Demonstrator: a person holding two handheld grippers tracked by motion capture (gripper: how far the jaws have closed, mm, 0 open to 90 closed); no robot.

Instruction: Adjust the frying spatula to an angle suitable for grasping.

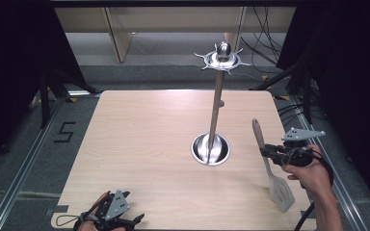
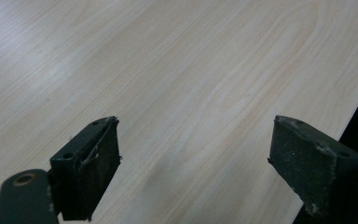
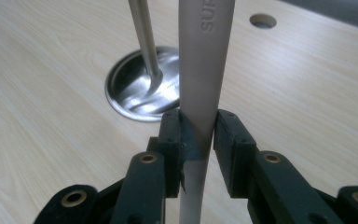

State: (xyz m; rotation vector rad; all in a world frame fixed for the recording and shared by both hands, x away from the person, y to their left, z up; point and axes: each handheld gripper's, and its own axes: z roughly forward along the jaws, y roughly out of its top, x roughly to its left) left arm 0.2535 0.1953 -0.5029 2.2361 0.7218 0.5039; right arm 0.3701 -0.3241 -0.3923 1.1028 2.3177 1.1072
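Observation:
A grey slotted spatula (image 1: 271, 167) with a long handle hangs above the table's right side, blade toward the front edge. My right gripper (image 1: 266, 151) is shut on its handle (image 3: 204, 84), pads pressing from both sides. A steel utensil stand rises from a round base (image 1: 211, 149) at mid-table, its pole (image 1: 216, 106) topped by a crown of hooks (image 1: 223, 59); the stand's base (image 3: 140, 88) lies just beyond the held handle. My left gripper (image 1: 137, 220) rests at the front left edge, open, with bare wood between its pads (image 2: 95, 163).
The light wooden table (image 1: 149, 144) has a small round hole (image 3: 263, 20) past the stand. Metal rails and dark floor flank it; cables lie at the back right. The table's edge (image 2: 354, 112) runs close to my left gripper.

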